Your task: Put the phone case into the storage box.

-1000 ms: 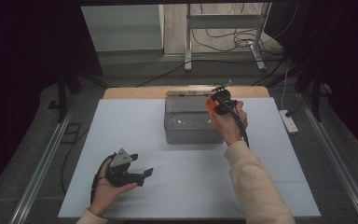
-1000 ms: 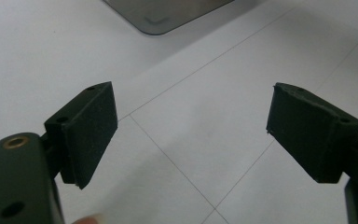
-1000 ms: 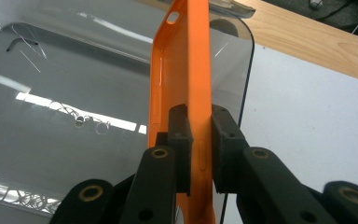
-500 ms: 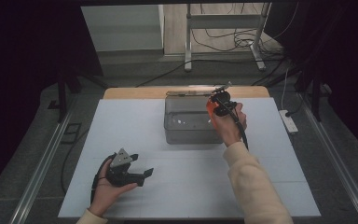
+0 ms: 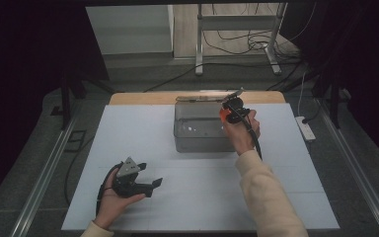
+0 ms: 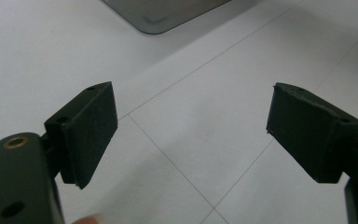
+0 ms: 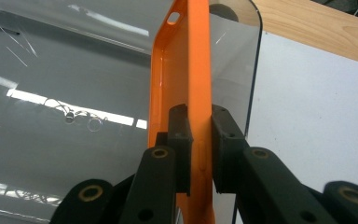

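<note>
White desk (image 5: 143, 133) in a dark room, with a clear grey plastic box (image 5: 197, 129) in the upper middle of the high view.

The right gripper (image 7: 199, 140) pinches the edge of an orange plastic phone case (image 7: 184, 79) between its fingers and holds it upright above the right end of the box. The left gripper (image 5: 148, 185), in the lower left of the high view, rests low over the desk, its fingers spread wide with nothing between them.

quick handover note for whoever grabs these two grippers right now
Right gripper: shut on the edge of the orange plastic phone case, held upright over the clear grey plastic box.
Left gripper: open, nothing between its jaws, low over the white table near the front left.
Done: case picked up.
Left: probably lower the case into the box and release.
</note>
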Demonstrator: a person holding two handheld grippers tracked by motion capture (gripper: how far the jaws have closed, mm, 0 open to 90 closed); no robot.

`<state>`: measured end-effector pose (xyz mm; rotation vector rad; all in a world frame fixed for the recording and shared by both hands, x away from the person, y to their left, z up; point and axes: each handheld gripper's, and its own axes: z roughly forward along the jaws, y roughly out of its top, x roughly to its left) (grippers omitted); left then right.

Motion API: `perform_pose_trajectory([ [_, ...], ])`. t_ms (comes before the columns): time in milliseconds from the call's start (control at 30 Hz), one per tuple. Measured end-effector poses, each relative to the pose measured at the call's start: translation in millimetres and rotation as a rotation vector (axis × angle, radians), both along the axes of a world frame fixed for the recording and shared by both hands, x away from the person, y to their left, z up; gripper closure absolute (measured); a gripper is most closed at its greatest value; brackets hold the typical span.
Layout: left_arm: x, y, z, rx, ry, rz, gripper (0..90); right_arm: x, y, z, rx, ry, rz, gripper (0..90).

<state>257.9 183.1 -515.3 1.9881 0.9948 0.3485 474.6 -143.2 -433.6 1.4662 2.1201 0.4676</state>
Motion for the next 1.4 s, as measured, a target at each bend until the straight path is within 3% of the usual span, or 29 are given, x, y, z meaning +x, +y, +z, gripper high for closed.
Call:
perform_pose_trajectory([
  [500, 0.0, -0.2, -0.2, 0.002, 0.001, -0.001, 16.3, 2.0, 3.2, -7.6, -0.036, 0.011, 0.002, 79.6],
  [1400, 0.0, 0.1, 0.0, 0.000, 0.000, -0.002, 16.4, 4.7, 4.2, -18.6, -0.058, 0.035, 0.019, 78.7],
])
